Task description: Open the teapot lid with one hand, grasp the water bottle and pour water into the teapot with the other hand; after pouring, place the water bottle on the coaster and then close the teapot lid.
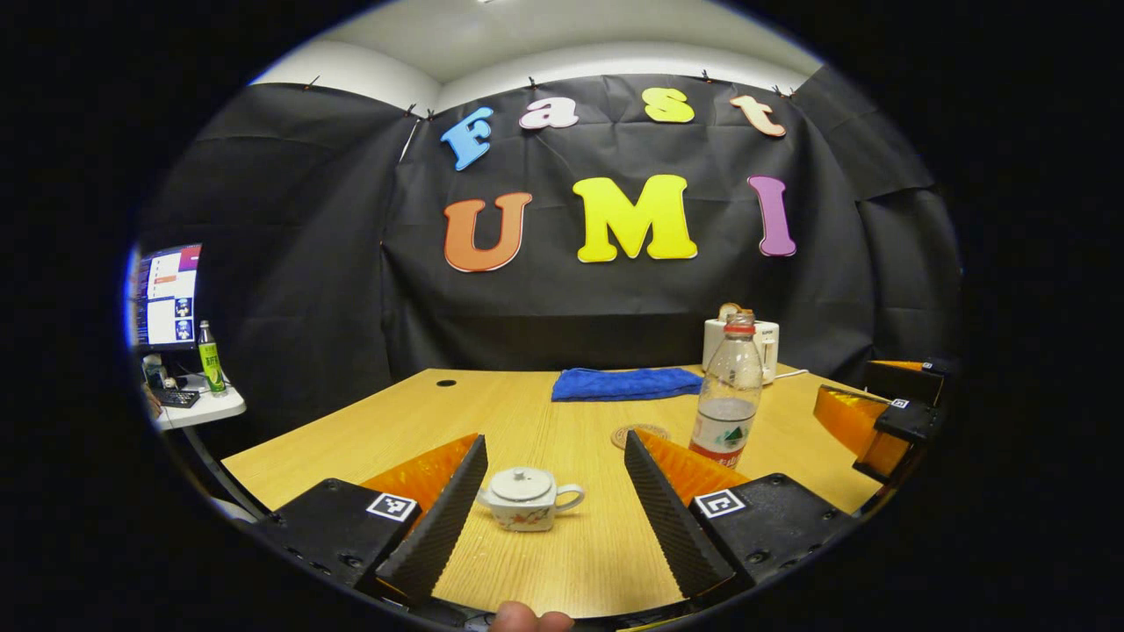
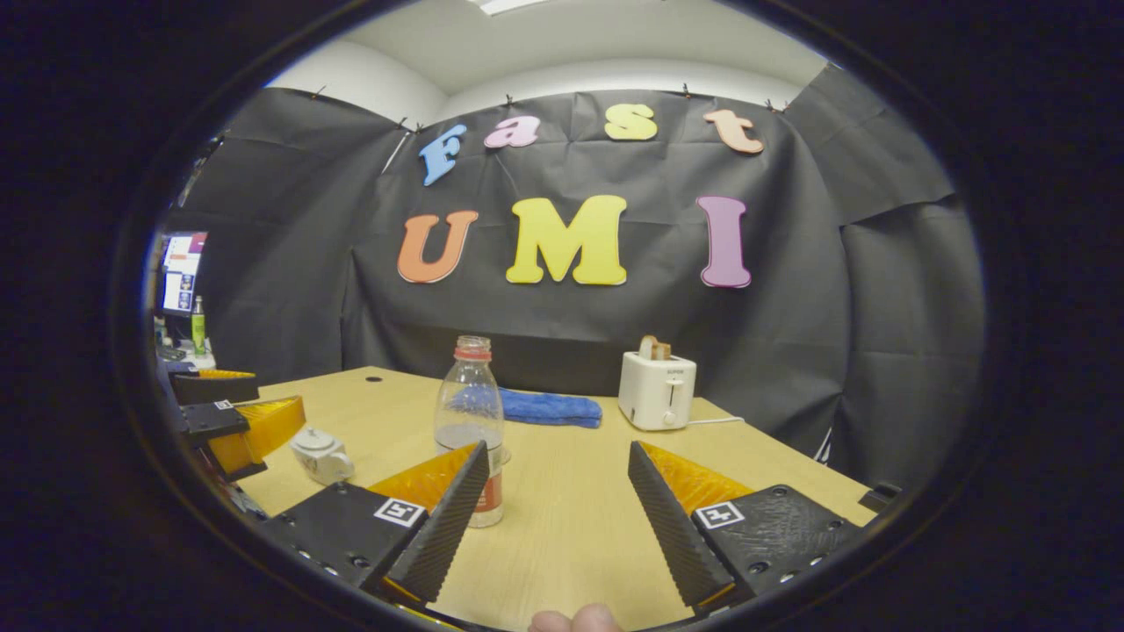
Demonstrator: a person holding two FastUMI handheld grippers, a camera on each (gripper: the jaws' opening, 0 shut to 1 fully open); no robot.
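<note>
The teapot [image 1: 524, 498] stands on the wooden surface [image 1: 544, 421] with its lid [image 1: 522, 483] on, between the wide-spread fingers of the left gripper [image 1: 556, 509], which grip nothing. The water bottle [image 1: 728, 399], capless and partly filled with clear water, stands upright just right of the coaster [image 1: 640, 434]. The right gripper [image 2: 558, 518] is also wide open and empty, the bottle beside its left finger. Behind lie a blue cloth [image 1: 625, 384] and a toaster [image 2: 656, 389].

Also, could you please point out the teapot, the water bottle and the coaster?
teapot [image 1: 523, 507]: left gripper view, on its body.
water bottle [image 2: 470, 404]: right gripper view, on its clear body.
coaster [image 1: 639, 434]: left gripper view, on its top face.
</note>
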